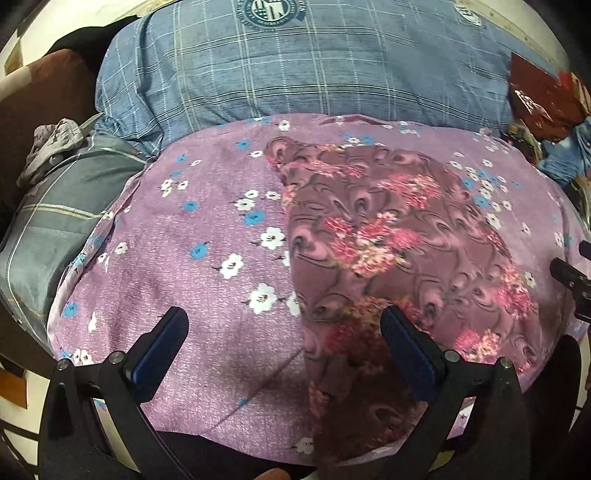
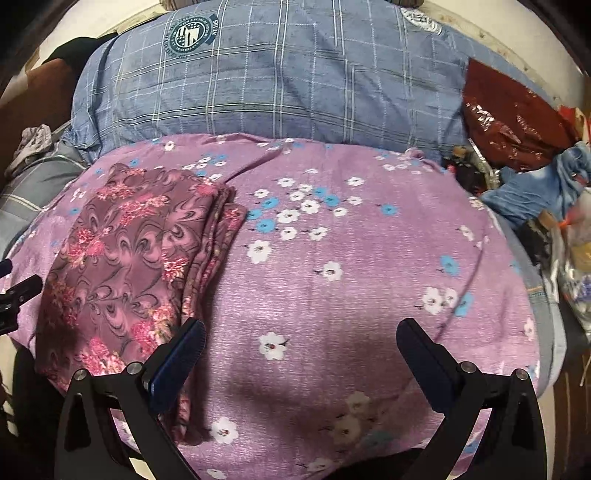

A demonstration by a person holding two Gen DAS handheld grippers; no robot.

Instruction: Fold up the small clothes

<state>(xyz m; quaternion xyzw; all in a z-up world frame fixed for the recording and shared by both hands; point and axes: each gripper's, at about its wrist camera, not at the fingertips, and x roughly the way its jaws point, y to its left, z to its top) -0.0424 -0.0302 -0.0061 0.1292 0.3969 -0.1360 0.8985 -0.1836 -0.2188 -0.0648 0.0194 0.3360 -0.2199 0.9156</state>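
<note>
While both tools hang above the bed, the left gripper [image 1: 284, 328] has its fingers spread wide and holds nothing, and the right gripper [image 2: 301, 341] is released in the same way, with only bare cover between its blue pads [image 2: 177, 365]. The folded cloth [image 1: 399, 251], dark pink with red flower bunches and swirl marks, lies flat on the purple cushion [image 1: 192, 266], which carries small white and blue flowers. In the left wrist view this cloth fills the right half of the cushion, and the right finger of the left gripper stands over its near part; whether it touches the fabric I cannot tell. In the right wrist view the same folded cloth [image 2: 125, 254] lies on the left part of the purple cushion [image 2: 369, 266], its layered edges stacked along its right side, and the left finger of the right gripper is just beside that edge. Behind the cushion sits a blue checked pillow [image 2: 277, 88] with a round printed badge [image 2: 190, 35]. At the far right there are a dark red shiny bag [image 2: 506, 118] and a crumpled blue garment [image 2: 546, 184]. A grey crumpled cloth [image 1: 51, 147] lies at the left edge.
</note>
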